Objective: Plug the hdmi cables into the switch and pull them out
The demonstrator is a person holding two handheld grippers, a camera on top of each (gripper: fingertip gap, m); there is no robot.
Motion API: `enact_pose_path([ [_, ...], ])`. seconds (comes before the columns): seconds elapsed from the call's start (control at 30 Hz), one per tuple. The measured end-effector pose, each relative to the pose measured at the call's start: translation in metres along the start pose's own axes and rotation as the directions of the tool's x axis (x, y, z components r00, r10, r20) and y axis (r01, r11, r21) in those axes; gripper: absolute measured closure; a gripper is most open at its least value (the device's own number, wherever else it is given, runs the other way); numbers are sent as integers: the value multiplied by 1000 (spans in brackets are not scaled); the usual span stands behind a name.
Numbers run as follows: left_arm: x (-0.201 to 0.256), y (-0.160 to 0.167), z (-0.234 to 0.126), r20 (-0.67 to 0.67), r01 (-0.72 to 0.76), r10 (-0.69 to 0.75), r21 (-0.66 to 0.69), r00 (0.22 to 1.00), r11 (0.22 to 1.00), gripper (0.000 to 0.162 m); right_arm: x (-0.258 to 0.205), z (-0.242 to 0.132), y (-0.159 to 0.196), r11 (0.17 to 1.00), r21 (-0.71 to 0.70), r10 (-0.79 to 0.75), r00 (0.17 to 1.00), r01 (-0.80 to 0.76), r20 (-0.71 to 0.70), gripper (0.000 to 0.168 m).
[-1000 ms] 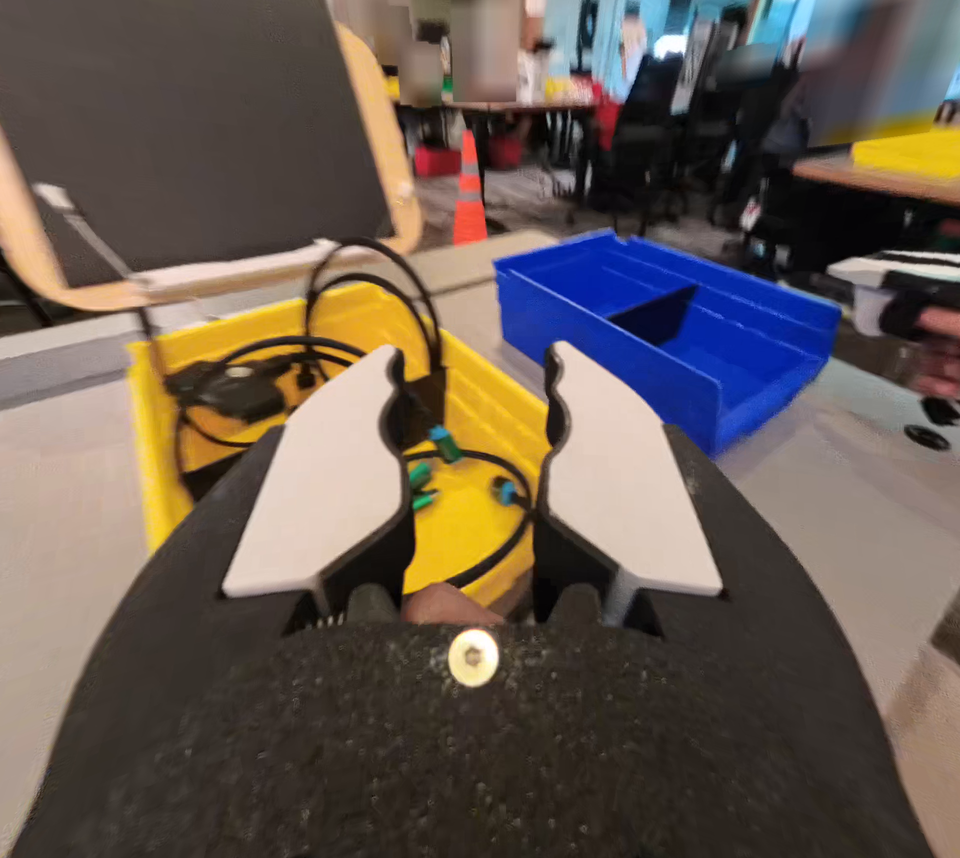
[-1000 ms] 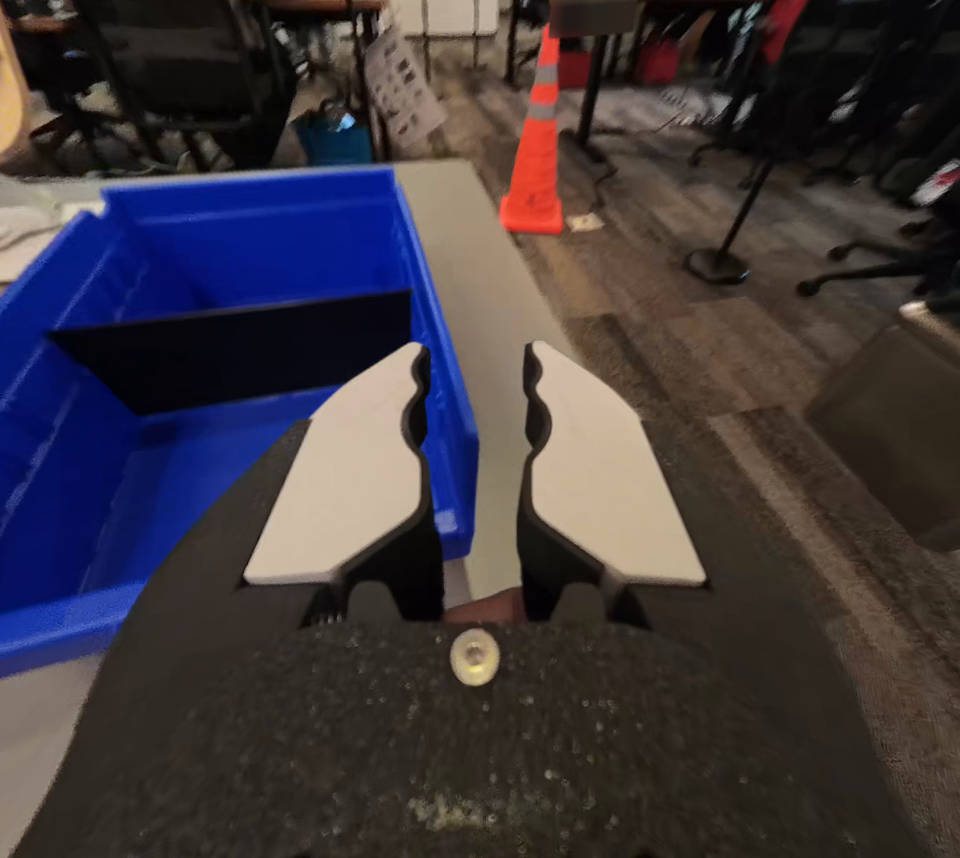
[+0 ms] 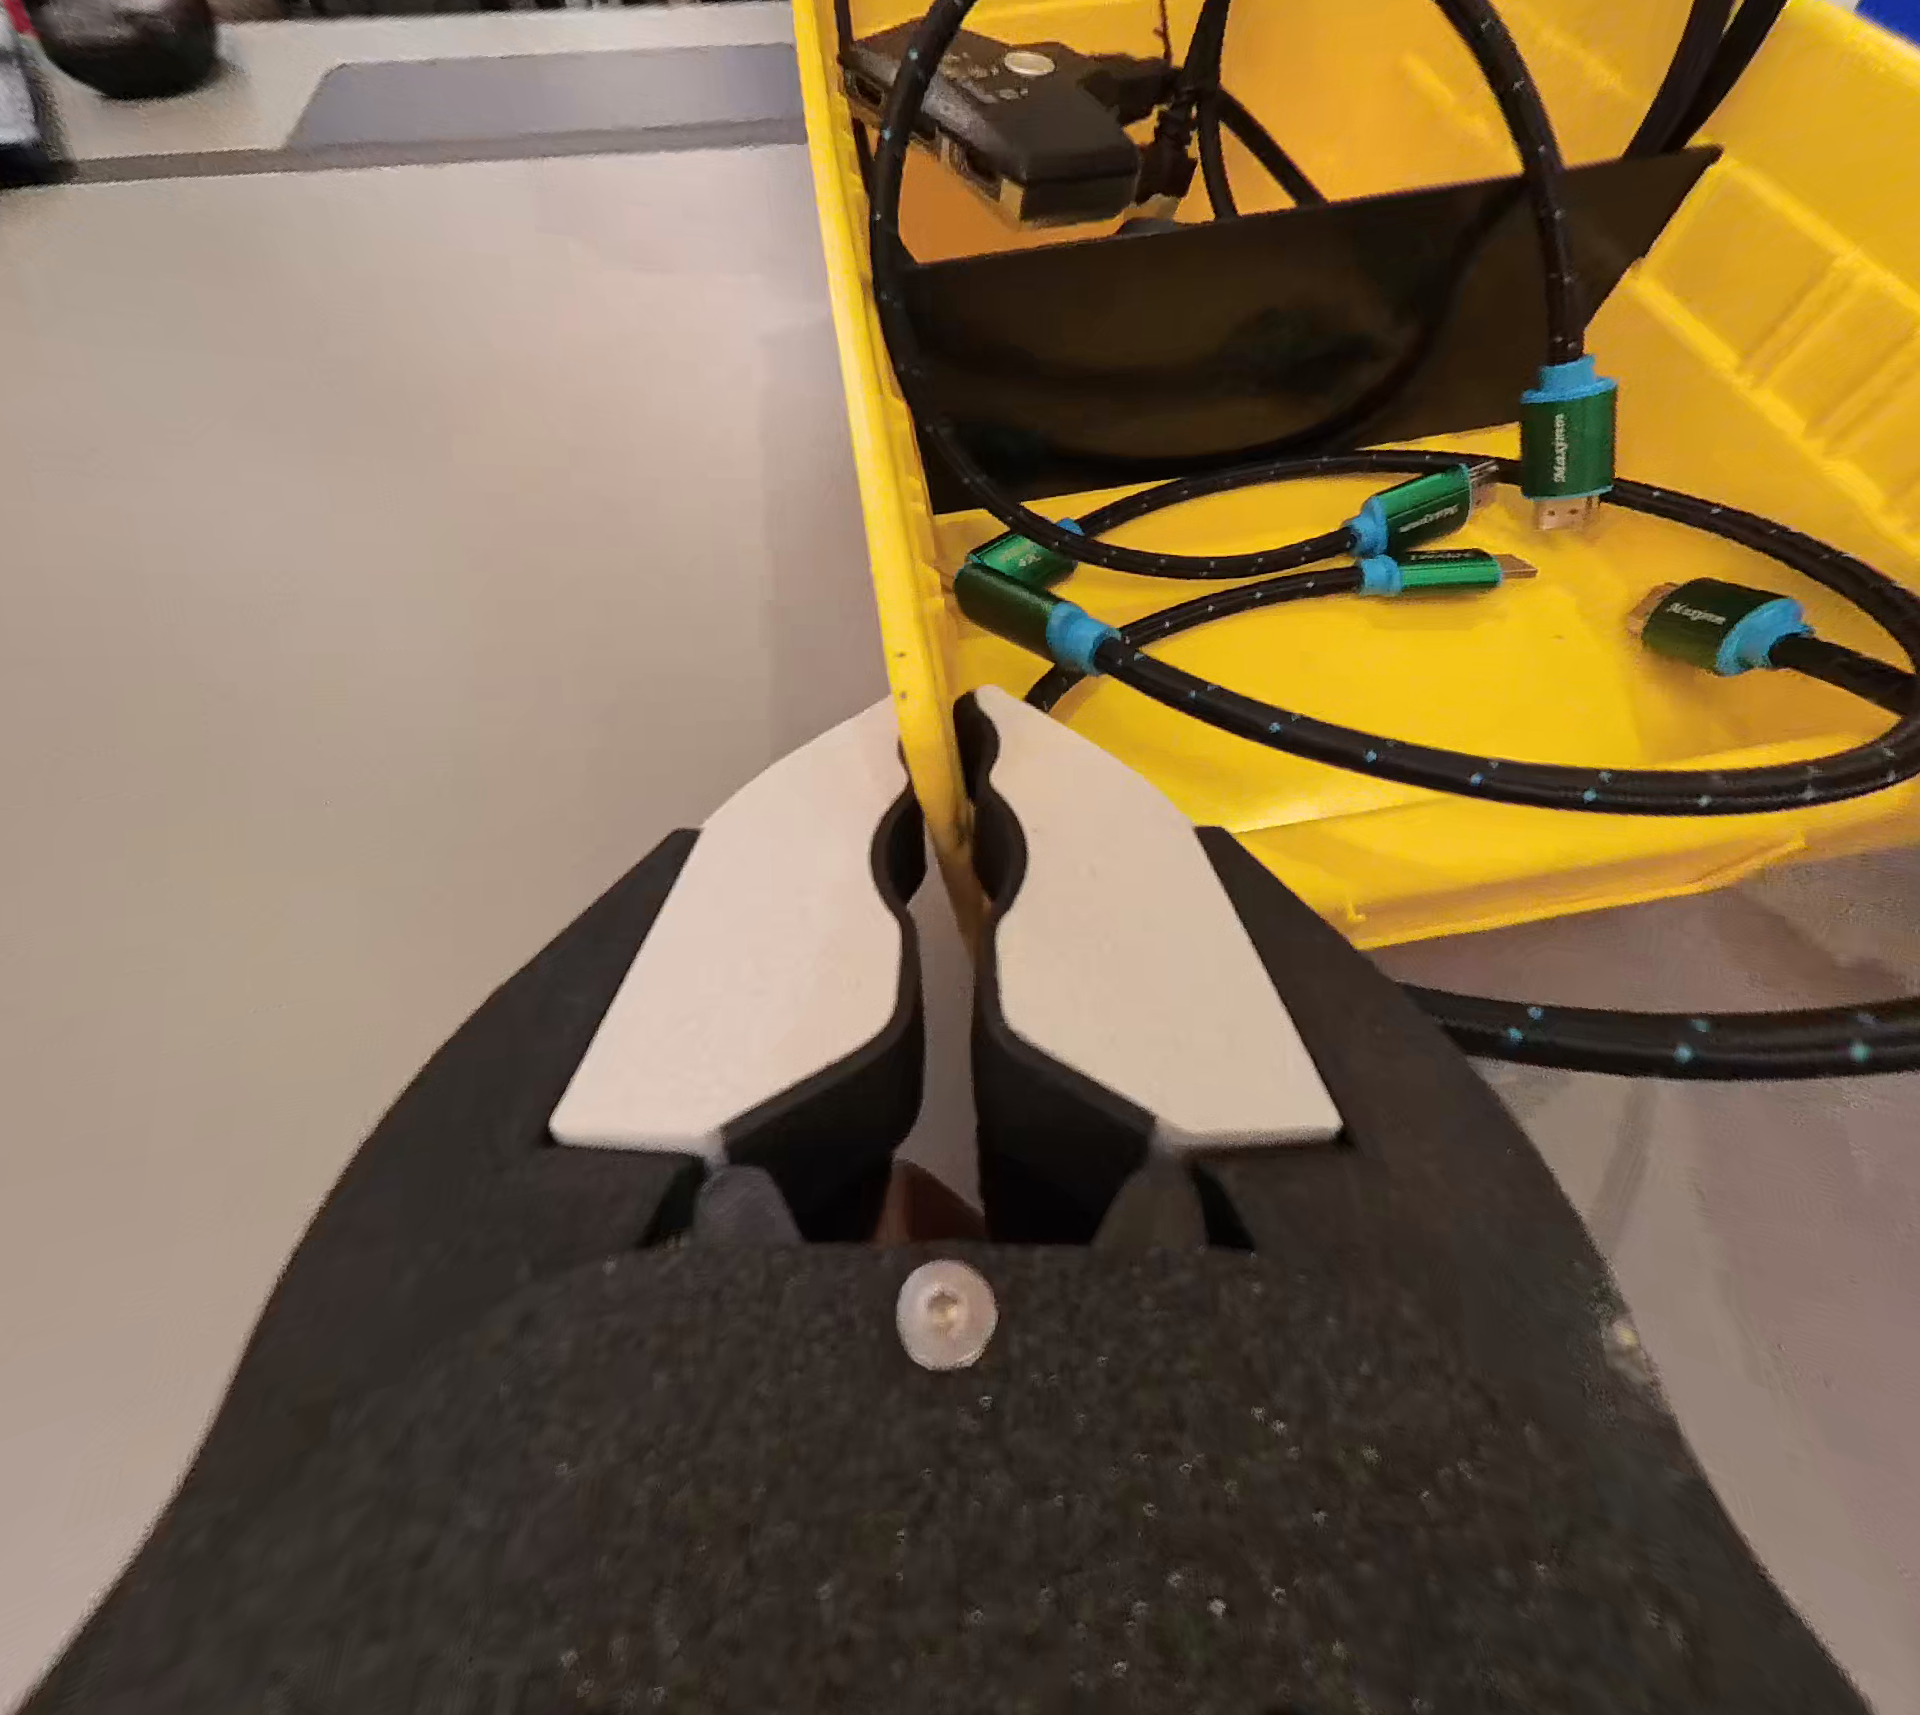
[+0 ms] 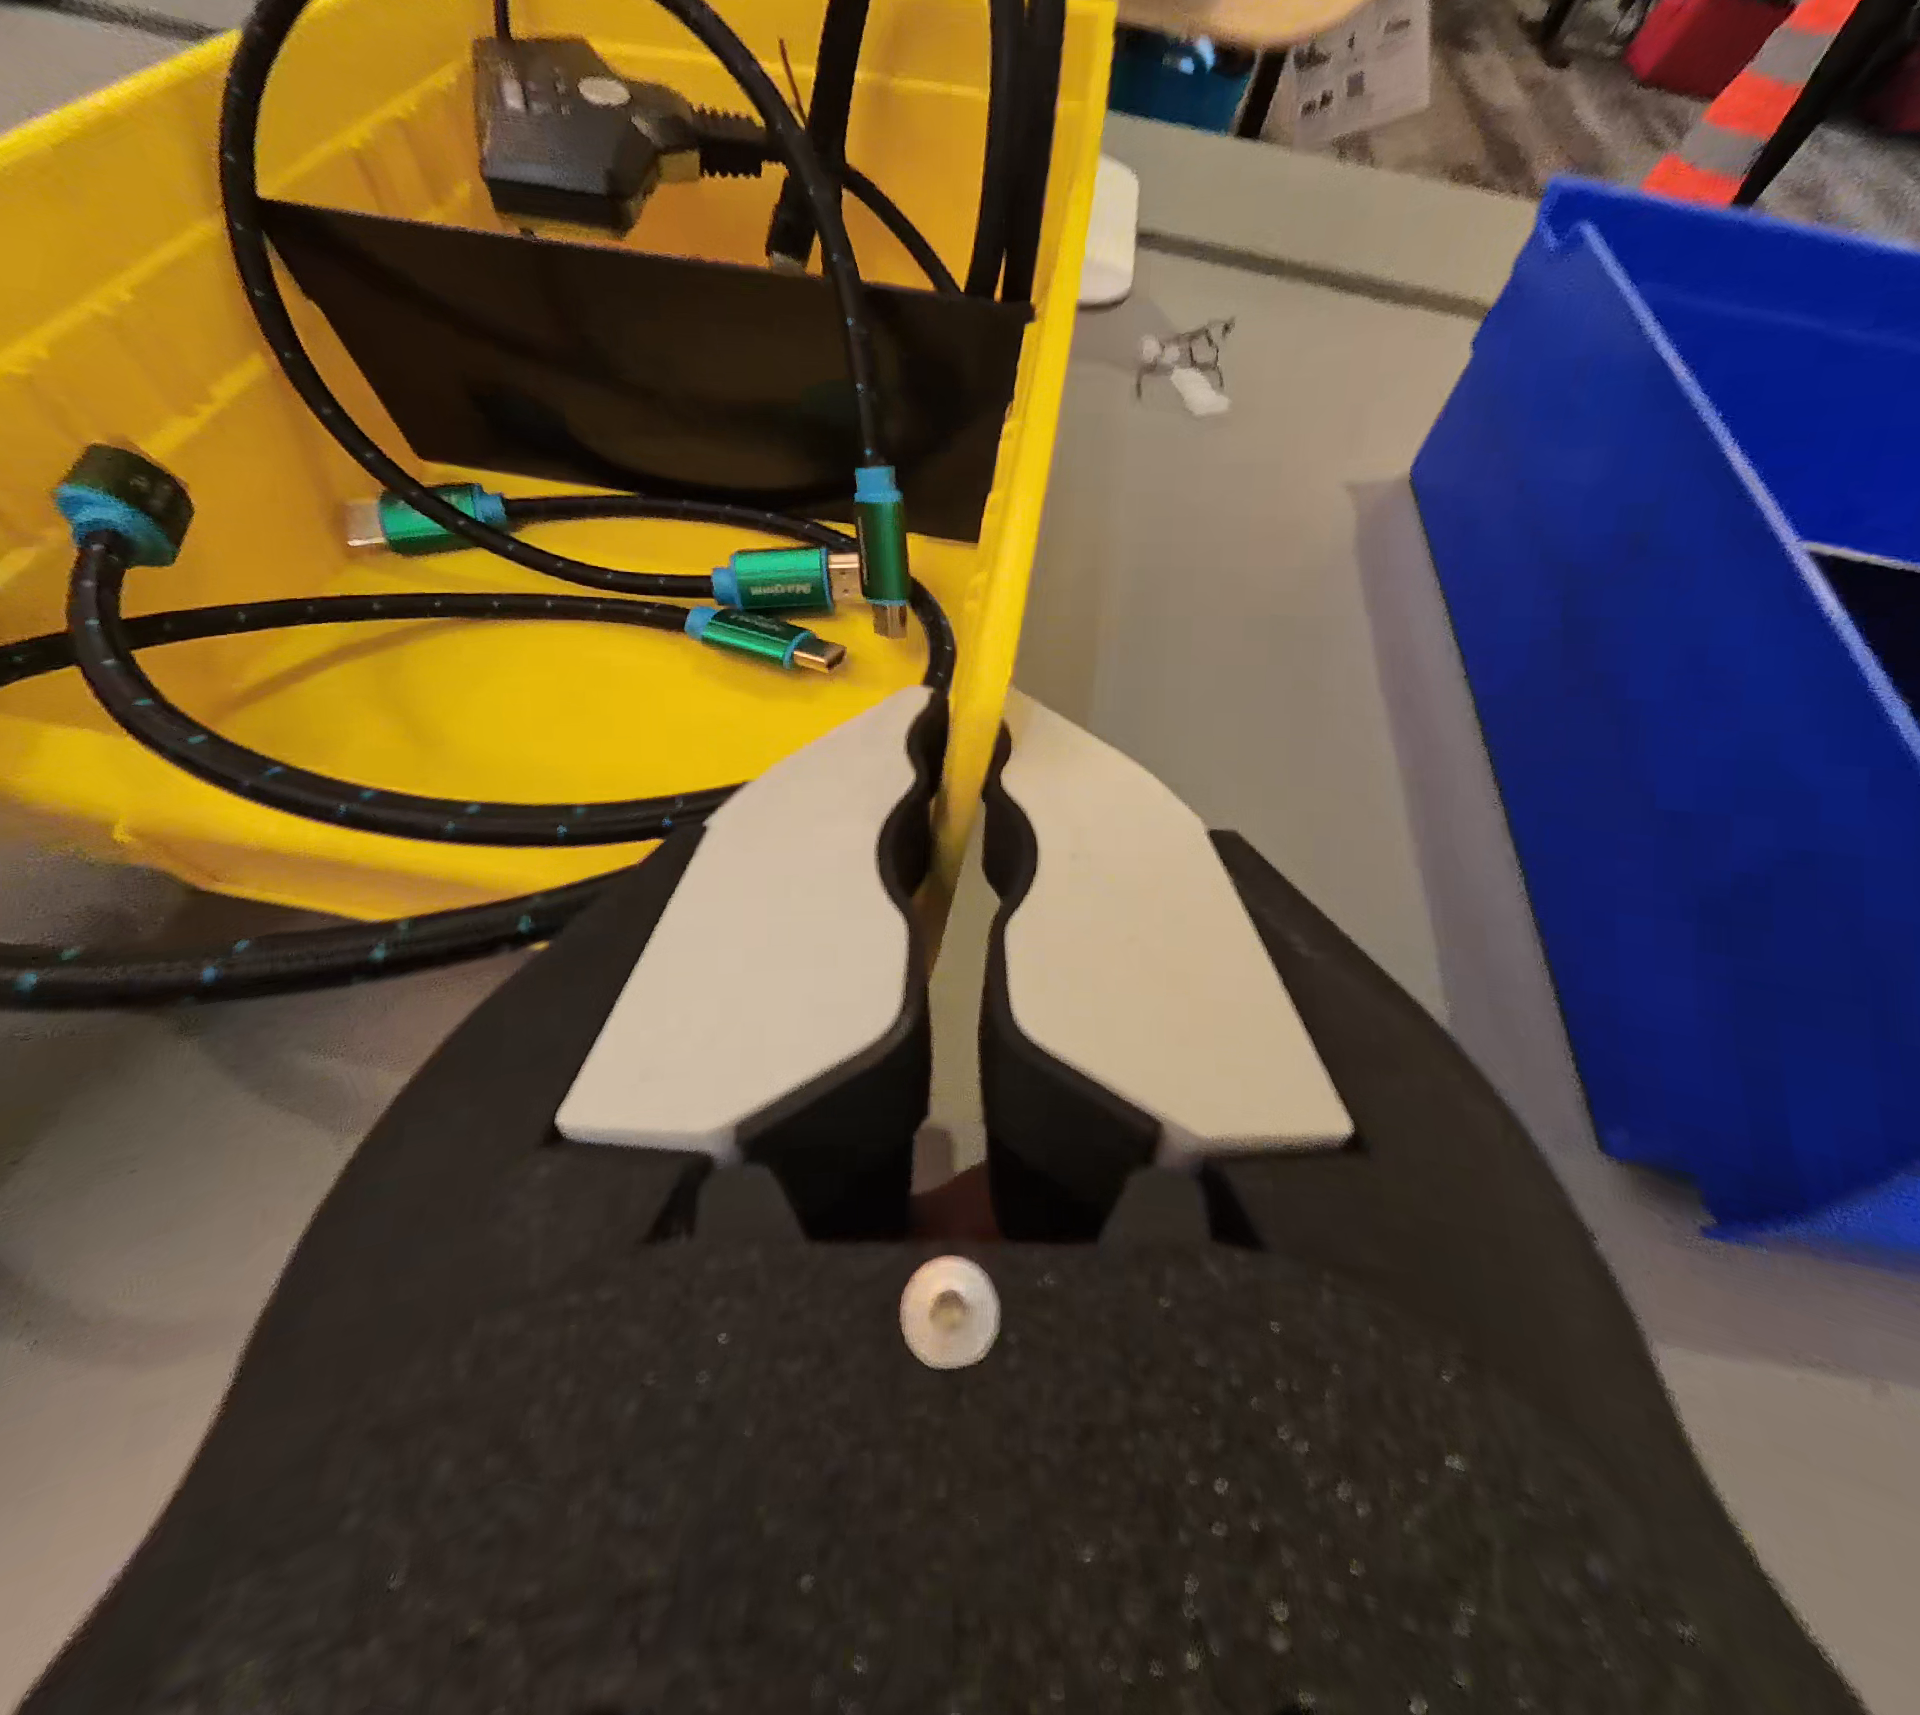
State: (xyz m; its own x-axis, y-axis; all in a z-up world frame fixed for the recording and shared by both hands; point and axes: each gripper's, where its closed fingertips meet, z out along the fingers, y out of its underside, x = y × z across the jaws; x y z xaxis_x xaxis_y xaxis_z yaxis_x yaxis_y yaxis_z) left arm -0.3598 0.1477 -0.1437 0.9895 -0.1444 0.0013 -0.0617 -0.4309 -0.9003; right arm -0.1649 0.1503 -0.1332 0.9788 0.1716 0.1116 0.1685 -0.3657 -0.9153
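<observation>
HDMI cables (image 3: 1434, 522) lie unplugged in the yellow bin's (image 3: 1621, 138) front compartment, switch (image 3: 997, 117) behind the divider — both grippers, left (image 3: 940, 818) and right (image 4: 961, 818), clenched on opposite bin walls; next, judged: release, take a plug.

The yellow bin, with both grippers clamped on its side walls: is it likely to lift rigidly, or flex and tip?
The yellow bin looks thin-walled, so the walls may flex where the left gripper and right gripper pinch. Its load, braided HDMI cables and a small switch, seems light. One cable trails out over the front, so it may drag.
</observation>
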Motion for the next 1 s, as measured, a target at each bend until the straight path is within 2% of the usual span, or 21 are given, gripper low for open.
enact_pose_path([
  [0.1, -24, -14, -18, 47, -46, 43, 70, 998, 996, 159, -21, -8, -17, 998, 59, 27, 1000, -26, -3, 165],
  [0.23, -81, -20, -35, 125, -99, 85, 110, 988, 989, 158, -70, -3, -40, 991, 136, 10, 1000, -12, 14, 165],
  [0.4, -164, -3, -49, 177, -69, 60, 41, 982, 997, 158, -157, 15, -47, 996, 84, -16, 993, 7, 113, 165],
  [0.57, -220, 15, -48, 183, -92, 97, -32, 978, 995, 158, -219, 34, -33, 1000, 12, -29, 984, 28, 178, 163],
  [0.63, -234, 17, -42, 196, -83, 88, -33, 977, 996, 157, -232, 38, -30, 1000, 13, -28, 983, 26, 182, 163],
  [0.8, -264, 21, -32, 262, 71, -65, -16, 963, 997, 152, -261, 41, -30, 1000, -13, -14, 957, 18, 288, 156],
  [0.93, -272, 23, -37, 297, 60, -54, -9, 953, 998, 147, -270, 34, -25, 998, -42, -19, 902, 41, 432, 151],
  [1.0, -272, 24, -41, 304, 63, -58, -9, 951, 998, 145, -265, 21, -10, 993, -104, 10, 857, 51, 516, 137],
])
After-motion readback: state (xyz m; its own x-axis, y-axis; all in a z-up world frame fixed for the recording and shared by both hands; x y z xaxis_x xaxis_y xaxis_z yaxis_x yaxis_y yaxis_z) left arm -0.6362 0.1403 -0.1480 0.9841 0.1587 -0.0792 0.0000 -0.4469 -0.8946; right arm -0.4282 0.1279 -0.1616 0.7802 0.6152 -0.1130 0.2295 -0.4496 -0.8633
